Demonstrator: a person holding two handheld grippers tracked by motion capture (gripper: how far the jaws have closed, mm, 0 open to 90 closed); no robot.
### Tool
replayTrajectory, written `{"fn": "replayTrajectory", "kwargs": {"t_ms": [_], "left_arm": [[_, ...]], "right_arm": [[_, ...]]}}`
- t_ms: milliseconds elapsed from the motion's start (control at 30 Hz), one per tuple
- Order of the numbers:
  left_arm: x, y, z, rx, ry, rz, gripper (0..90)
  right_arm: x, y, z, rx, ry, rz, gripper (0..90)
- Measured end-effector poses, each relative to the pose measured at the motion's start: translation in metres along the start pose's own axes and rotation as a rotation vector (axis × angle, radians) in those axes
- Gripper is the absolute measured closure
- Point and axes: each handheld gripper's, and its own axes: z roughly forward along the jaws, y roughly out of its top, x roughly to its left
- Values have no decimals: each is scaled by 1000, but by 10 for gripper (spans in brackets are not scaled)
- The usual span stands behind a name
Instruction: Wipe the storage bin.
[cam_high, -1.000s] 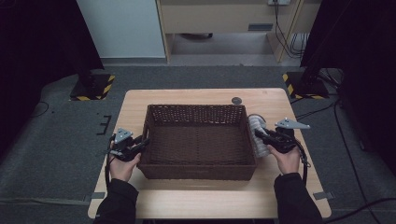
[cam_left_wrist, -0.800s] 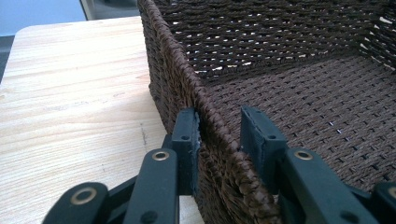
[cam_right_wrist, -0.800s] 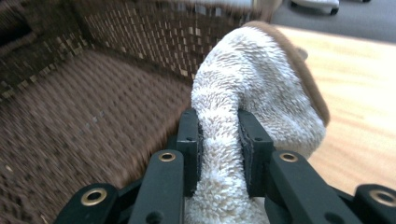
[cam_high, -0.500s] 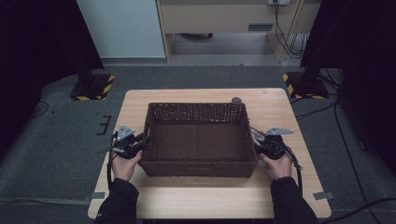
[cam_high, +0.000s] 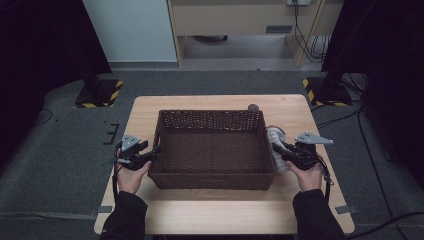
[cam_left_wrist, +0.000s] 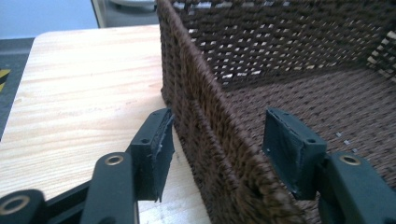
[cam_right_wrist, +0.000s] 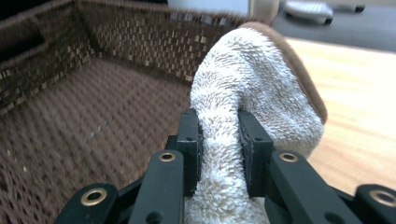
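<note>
**Towel gripped at the basket's right wall, left jaws straddling the other**

On the wooden table (cam_high: 215, 210) sits a dark brown wicker basket (cam_high: 212, 147), rectangular and tightly woven. From the high view, the left gripper (cam_high: 150, 152) meets the basket's left wall and the right gripper (cam_high: 277, 150) its right wall, where a pale bundle lies. The right gripper view resolves that bundle: a fluffy off-white towel (cam_right_wrist: 252, 93) with a brown edge, pinched firmly between the black jaws just outside the rim. The left gripper view shows its jaws have just been opening; they now stand wide, one pad on each side of the wall, without pressing it.
</note>
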Motion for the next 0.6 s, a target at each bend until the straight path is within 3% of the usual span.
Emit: {"fn": "replayTrajectory", "kwargs": {"t_ms": [167, 300, 500, 600], "left_arm": [[-4, 1, -8, 0, -3, 31, 446], [-7, -1, -14, -4, -27, 13, 492], [-12, -7, -18, 29, -23, 34, 557], [-11, -8, -17, 27, -37, 12, 582]], "right_arm": [[-2, -14, 11, 64, -7, 6, 741], [1, -25, 23, 145, -23, -5, 740], [-3, -37, 34, 196, -35, 16, 740], [-2, -36, 34, 195, -39, 16, 739]]}}
